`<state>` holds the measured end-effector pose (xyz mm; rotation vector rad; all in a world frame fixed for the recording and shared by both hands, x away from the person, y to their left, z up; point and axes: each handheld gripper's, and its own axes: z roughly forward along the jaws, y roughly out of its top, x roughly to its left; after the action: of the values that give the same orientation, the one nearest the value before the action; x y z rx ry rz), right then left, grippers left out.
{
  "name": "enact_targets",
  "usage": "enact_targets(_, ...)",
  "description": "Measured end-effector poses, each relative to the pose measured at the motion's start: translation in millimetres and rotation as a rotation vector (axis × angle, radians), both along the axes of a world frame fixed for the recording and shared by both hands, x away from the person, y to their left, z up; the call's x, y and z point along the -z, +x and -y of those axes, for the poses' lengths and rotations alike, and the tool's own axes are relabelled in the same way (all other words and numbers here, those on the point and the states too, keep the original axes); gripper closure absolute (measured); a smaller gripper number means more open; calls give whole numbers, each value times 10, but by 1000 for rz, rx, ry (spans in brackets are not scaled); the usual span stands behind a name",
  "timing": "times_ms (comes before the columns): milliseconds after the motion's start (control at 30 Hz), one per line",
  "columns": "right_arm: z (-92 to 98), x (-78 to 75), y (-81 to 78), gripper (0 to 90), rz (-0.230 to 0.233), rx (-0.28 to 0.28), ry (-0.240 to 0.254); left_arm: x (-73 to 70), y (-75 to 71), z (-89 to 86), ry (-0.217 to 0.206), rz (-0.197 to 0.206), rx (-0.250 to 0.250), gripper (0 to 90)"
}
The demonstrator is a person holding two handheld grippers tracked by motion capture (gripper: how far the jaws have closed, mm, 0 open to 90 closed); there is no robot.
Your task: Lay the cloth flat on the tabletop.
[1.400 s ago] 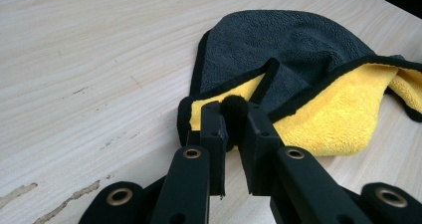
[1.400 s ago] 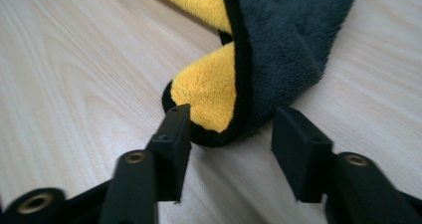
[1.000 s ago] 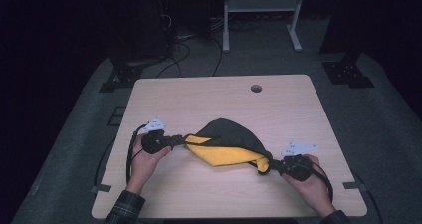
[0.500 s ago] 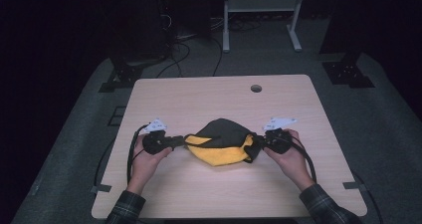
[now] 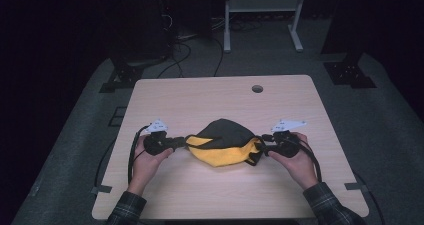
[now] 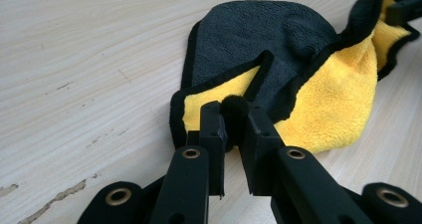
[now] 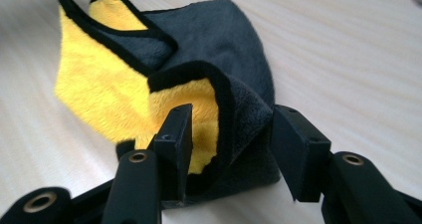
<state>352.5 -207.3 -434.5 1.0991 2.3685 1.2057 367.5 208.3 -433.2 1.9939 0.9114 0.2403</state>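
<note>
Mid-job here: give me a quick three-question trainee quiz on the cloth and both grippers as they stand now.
1. True or false: the left gripper is clamped on the cloth.
2. What two colours does the cloth show?
3. The right gripper is: A) pinching the cloth tight, B) open with the cloth's edge between its jaws, C) well away from the cloth.

Key: 1 true, on its black hem. 2 yellow and dark grey. 3 B; its jaws have just been opening.

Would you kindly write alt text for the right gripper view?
Two black tongs stand apart around a bunched corner of a grey-and-yellow cloth, their jaws having just been opening. The cloth lies crumpled on a pale wooden table.
</note>
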Motion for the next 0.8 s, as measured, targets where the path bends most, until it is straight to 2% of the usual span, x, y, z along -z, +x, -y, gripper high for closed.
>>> enact_targets(33,0,0,0,500,0,0,0,0,0,0,0,0,0,807)
enact_targets(133,22,67,-57,490,-38,-4,9,0,4,-14,3,3,-5,808)
enact_targets(300,19,147,-133,493,-84,-21,-15,-6,16,-75,-3,6,-23,812)
enact_targets(400,71,168,-180,501,-102,-14,-17,-26,20,-119,1,17,-41,815)
enact_targets(633,241,218,-220,522,-125,10,-32,-77,30,-259,-20,34,-93,817)
enact_targets(800,221,254,-222,541,-152,-13,-31,-72,37,-320,-24,34,-120,818)
